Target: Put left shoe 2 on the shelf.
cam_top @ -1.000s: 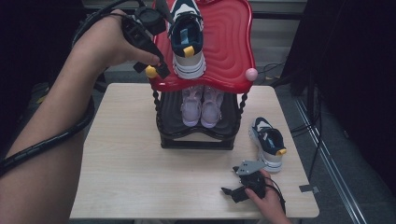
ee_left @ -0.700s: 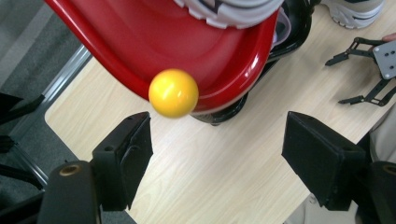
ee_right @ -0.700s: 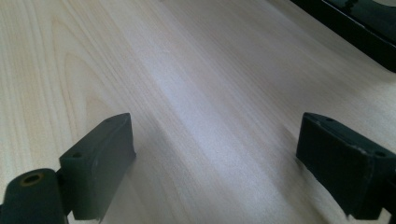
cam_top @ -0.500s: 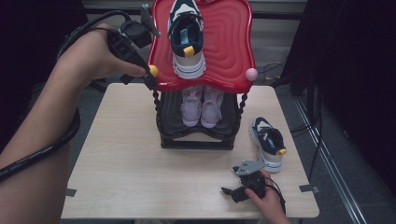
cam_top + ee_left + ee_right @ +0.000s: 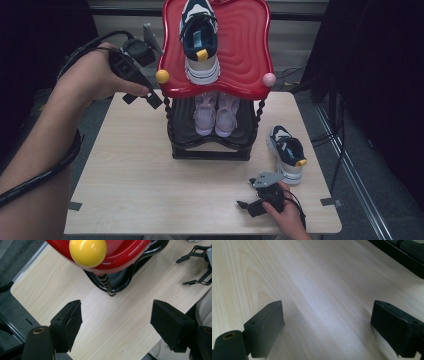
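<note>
1. High view: one sneaker [image 5: 200, 42] sits on the red top shelf [image 5: 245, 55]; its mate [image 5: 287, 152] lies on the table [image 5: 135, 185], right of the rack.
2. Left gripper [image 5: 152, 100] hangs beside the shelf's yellow knob [image 5: 162, 76], jaws wide, empty.
3. Right gripper [image 5: 245, 206] rests low near the mate, jaws wide, empty.
4. Judged half done: the mate is not yet shelved.

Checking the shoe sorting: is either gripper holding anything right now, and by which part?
Nothing is held. The left gripper is open beside the red rack top; the right gripper is open over the table.
</note>
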Action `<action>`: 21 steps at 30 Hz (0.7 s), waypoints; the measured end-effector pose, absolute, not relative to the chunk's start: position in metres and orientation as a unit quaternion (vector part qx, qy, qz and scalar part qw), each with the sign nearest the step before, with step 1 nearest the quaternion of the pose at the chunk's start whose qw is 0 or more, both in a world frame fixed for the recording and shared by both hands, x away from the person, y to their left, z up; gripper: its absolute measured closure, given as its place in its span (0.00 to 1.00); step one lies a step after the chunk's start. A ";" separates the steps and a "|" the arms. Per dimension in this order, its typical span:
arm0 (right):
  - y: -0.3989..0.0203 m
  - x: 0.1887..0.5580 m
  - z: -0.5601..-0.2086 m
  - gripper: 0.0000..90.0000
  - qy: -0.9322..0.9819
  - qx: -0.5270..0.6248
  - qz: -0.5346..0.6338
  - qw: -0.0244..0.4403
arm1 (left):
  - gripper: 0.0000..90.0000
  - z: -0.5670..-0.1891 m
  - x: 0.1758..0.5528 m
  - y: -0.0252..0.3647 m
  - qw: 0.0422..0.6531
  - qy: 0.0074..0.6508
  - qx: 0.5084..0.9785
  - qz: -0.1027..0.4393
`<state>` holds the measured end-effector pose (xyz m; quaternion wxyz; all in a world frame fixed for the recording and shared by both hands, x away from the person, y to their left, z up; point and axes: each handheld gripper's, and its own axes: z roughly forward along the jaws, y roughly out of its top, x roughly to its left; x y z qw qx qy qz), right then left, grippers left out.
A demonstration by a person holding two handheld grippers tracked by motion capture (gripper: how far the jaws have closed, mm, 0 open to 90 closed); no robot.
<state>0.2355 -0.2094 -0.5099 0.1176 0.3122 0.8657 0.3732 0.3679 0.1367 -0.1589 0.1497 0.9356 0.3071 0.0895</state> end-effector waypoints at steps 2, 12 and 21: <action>-0.209 0.235 -0.510 0.12 0.866 0.312 0.373 0.117 | 0.28 -0.162 0.367 0.139 0.152 0.309 0.935 0.088; -0.209 0.235 -0.510 0.12 0.866 0.312 0.372 0.118 | 0.28 -0.183 0.364 0.151 0.154 0.312 0.934 0.079; -0.210 0.235 -0.510 0.12 0.866 0.312 0.372 0.117 | 0.28 -0.203 0.362 0.163 0.152 0.317 0.933 0.072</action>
